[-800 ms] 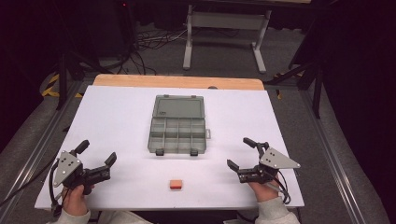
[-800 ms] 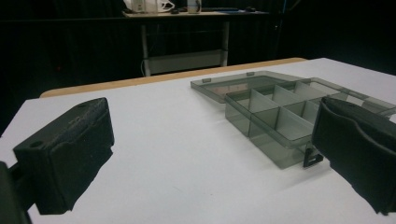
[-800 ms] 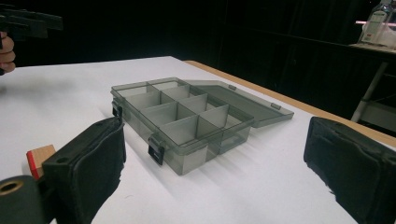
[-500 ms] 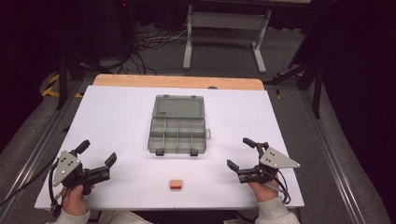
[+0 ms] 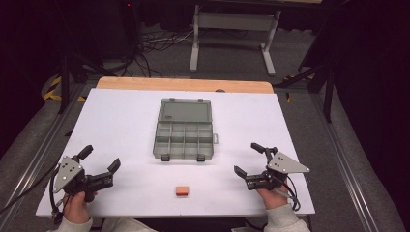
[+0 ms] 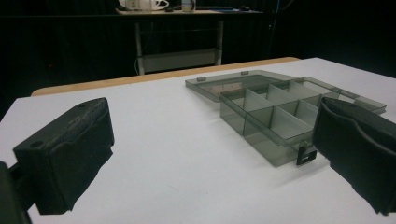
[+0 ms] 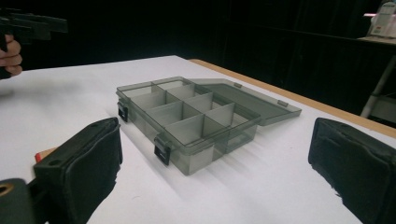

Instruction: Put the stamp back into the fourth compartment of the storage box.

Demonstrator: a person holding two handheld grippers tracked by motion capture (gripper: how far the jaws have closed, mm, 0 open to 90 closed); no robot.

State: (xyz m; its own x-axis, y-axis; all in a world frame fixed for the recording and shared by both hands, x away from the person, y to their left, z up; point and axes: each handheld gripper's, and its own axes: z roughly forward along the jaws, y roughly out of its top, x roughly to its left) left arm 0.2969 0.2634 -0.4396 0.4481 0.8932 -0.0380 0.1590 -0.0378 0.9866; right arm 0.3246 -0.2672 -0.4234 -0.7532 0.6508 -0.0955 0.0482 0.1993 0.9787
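I am working at the white table (image 5: 121, 121), the largest thing here, which is giving me a bare sheet to spread across, with a wooden strip (image 5: 183, 84) running along its far edge. At its centre, the grey compartment box (image 5: 183, 128) is lying with its clear lid (image 5: 185, 110) folded flat back toward that far edge, so I judge it is being kept ready for loading from my side; its 2 black latches are facing me. The box is holding 2 rows of dividers, and every cell I can see is standing empty in both gripper views. I am holding my left gripper (image 5: 99, 159) low over the near left corner and my right gripper (image 5: 249, 158) over the near right, each well apart from the box, likely parked wide so the middle is staying open. Both are released, jaws spread and grasping nothing. Smallest of all, the orange block (image 5: 182, 191) is resting near my edge, between my 2 tools and in front of the box, touching neither. I judge it is waiting to be picked up and dropped into a cell.
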